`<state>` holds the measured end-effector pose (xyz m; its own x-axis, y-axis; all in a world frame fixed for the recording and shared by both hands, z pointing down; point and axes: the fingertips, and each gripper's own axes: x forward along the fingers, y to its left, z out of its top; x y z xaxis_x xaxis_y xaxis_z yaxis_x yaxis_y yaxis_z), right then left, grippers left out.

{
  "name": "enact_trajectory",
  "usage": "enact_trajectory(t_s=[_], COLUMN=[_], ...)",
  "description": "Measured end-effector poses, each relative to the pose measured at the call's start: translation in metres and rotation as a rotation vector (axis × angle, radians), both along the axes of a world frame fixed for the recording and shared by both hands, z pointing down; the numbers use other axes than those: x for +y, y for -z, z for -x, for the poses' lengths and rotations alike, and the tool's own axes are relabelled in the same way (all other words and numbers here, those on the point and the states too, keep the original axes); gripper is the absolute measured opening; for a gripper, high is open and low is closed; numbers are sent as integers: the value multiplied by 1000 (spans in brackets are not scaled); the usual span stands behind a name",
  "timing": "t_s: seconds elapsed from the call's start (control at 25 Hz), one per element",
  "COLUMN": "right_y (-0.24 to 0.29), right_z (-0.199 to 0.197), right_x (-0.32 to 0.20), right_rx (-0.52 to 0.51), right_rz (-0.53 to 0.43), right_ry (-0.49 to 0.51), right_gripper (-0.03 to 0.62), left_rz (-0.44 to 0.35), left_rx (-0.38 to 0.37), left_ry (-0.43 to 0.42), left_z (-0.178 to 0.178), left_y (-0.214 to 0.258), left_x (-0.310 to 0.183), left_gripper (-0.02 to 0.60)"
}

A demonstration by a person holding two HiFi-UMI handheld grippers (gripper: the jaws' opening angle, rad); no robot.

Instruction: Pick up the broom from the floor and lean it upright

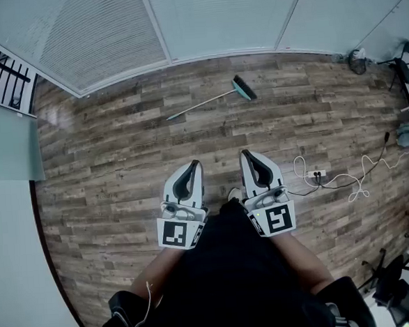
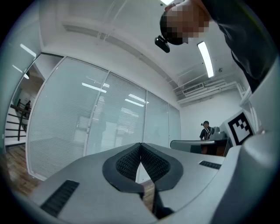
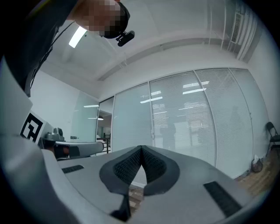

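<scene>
A broom with a light blue handle and a teal head lies flat on the wooden floor, far ahead near the glass wall. My left gripper and right gripper are held level side by side close to my body, well short of the broom. Both have their jaws closed tip to tip with nothing between them. In the left gripper view the left gripper faces the glass wall, and so does the right gripper in the right gripper view. Neither gripper view shows the broom.
A glass partition with blinds runs along the far side. A power strip with white cables lies on the floor to the right. Chairs stand at the lower right, and a person stands by a desk far off.
</scene>
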<state>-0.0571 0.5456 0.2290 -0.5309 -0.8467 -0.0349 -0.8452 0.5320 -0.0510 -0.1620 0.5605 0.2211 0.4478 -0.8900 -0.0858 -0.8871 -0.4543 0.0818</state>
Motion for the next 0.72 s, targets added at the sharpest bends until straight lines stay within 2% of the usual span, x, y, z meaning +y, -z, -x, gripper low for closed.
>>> enact_trajectory(t_s=[0.16, 0.4, 0.72], right_y=[-8, -39, -48], right_z=[-28, -76, -101], right_x=[-8, -33, -49], right_rx=[-28, -89, -112], right_rz=[24, 147, 134], right_ry=[5, -49, -14], right_gripper=[18, 18, 18], left_rz=[15, 24, 41], left_rx=[-3, 24, -11], left_ry=[-8, 9, 67], left_z=[-28, -48, -68], left_y=[-6, -10, -18], left_x=[-9, -27, -40], left_gripper=[18, 18, 18])
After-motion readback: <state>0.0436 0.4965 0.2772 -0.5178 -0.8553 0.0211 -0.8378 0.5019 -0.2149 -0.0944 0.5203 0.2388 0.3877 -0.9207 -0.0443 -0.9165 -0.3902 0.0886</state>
